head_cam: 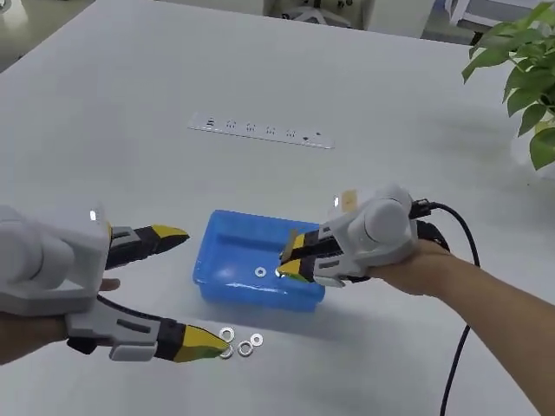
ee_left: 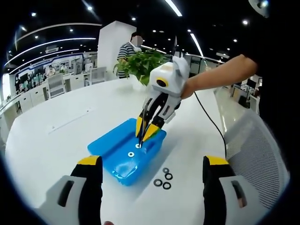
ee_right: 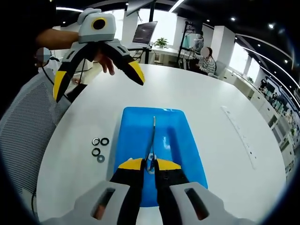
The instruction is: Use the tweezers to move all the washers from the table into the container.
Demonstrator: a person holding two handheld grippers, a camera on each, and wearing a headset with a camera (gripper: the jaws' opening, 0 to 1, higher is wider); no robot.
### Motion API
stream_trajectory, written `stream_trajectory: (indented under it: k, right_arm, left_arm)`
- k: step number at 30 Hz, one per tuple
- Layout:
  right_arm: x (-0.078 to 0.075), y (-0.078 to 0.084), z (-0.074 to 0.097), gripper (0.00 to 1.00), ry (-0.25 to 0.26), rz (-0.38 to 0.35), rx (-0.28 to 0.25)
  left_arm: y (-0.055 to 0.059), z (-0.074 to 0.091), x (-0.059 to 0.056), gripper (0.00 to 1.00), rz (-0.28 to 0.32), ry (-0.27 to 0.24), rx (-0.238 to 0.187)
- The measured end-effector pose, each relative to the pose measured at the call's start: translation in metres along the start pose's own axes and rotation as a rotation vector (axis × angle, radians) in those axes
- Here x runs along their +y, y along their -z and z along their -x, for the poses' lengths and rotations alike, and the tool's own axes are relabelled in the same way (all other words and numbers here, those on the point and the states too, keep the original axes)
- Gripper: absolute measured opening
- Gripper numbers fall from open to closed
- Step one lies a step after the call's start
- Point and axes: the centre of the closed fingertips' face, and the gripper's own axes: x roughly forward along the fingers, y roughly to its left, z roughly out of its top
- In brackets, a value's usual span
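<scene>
Tweezers of thin grey metal (ee_right: 153,133) are clamped between the closed jaws of the right gripper (head_cam: 290,258), their tips pointing down into the blue rectangular plastic container (head_cam: 260,296) on the white table (head_cam: 260,78). 1 small silver ring washer (head_cam: 260,273) lies on the container floor near the tips. 4 more flat metal washers (ee_right: 99,149) lie clustered on the table just beside the container. The left gripper (head_cam: 189,290) hovers near them, jaws spread wide and holding nothing.
</scene>
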Motion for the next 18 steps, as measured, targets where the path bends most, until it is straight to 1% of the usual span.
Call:
stream_trajectory:
  k: [3,8,14,15,18]
  right_arm:
    - [0.002,0.001,-0.003,0.10,-0.008,0.003,0.004]
    - [0.002,0.004,-0.006,0.10,-0.020,0.007,0.010]
    - [0.004,0.004,-0.009,0.10,-0.031,0.009,0.014]
    - [0.004,0.004,-0.010,0.10,-0.031,0.010,0.015]
    - [0.004,0.004,-0.011,0.10,-0.035,0.009,0.013]
  left_arm:
    - [-0.002,-0.004,0.001,0.91,-0.008,0.012,0.003]
    - [-0.006,-0.012,0.004,0.83,-0.026,0.029,0.014]
    - [-0.010,-0.023,0.009,0.69,-0.057,0.038,0.034]
    - [-0.011,-0.024,0.010,0.65,-0.059,0.039,0.034]
    - [-0.013,-0.029,0.013,0.59,-0.068,0.041,0.033]
